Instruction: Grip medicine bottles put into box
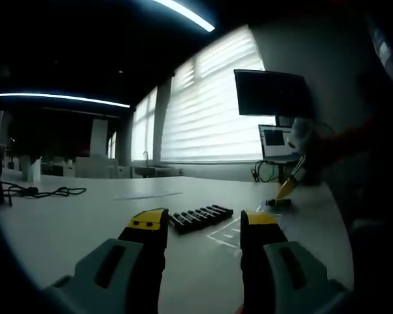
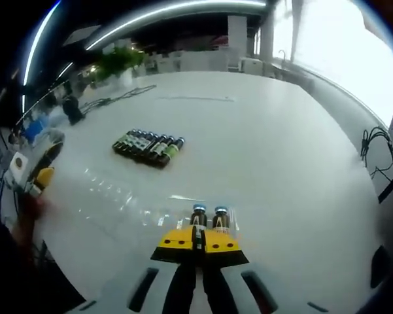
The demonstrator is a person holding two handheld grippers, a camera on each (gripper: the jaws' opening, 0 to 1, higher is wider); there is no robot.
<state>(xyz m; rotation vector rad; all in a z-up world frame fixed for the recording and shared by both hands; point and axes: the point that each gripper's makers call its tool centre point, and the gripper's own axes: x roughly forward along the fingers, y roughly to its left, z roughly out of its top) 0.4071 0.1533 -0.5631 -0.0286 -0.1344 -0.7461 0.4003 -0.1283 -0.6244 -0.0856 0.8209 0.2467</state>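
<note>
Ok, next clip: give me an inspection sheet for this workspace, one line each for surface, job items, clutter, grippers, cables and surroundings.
Surface: large white table, with a see-through tray or box outline lying on it.
Job's things: row of small dark medicine bottles lying side by side; two blue-capped bottles standing just ahead of the right gripper.
Clutter: small dark item near the table's far edge, too small to identify.
Grippers: left gripper open, holding nothing; right gripper jaws shut together, no bottle between them.
Cables: black cable coiled on the table; more black cable at the table edge.
Surroundings: window blinds, dark monitor, lit laptop screen, ceiling strip lights.
</note>
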